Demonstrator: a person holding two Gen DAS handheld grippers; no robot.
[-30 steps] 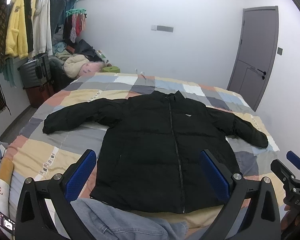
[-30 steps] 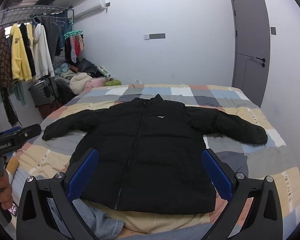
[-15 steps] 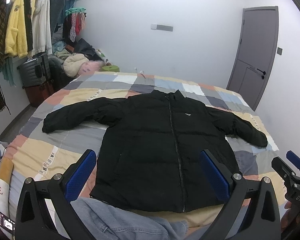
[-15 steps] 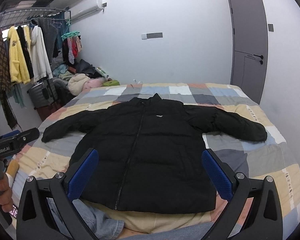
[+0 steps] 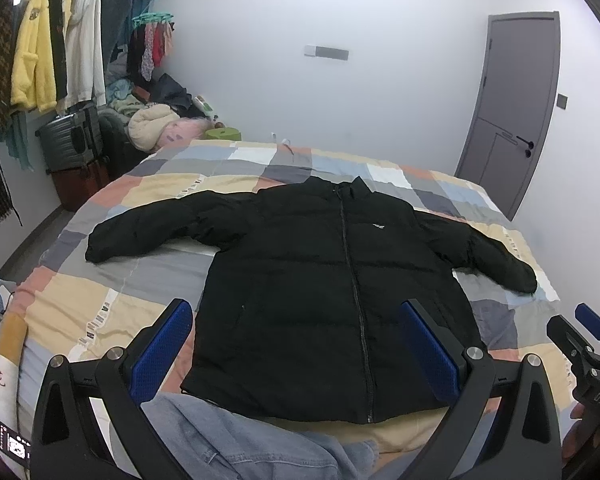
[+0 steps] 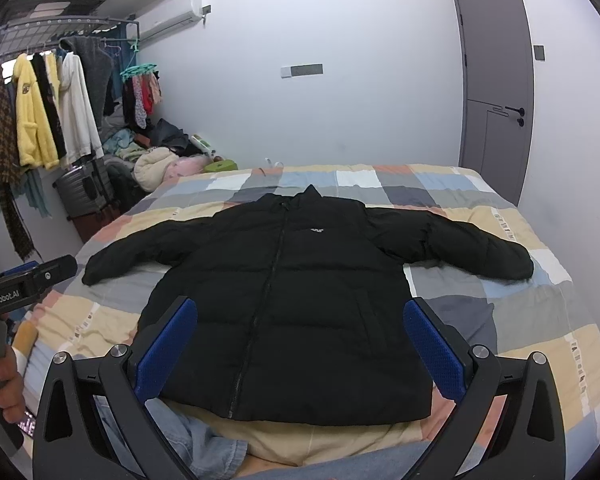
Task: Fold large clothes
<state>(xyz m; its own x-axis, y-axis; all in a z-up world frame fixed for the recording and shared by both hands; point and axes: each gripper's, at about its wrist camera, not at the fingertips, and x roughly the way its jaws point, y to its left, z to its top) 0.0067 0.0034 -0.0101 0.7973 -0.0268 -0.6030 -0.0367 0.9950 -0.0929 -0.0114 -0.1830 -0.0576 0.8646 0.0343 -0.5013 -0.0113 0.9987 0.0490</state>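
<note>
Your black puffer jacket (image 5: 320, 288) lies flat, front up and zipped, in the middle of the bed (image 5: 112, 308), on its patchwork quilt. Both sleeves are spread out to the sides and the collar points toward the far wall. Your left claw (image 5: 298, 350) hangs above the bed's near edge with its blue pads wide apart, gripping nothing. Your right claw (image 6: 300, 344) hangs beside it over the hem, fingers equally spread and empty. Light denim (image 5: 236, 440) lies bunched just below the jacket's hem.
</note>
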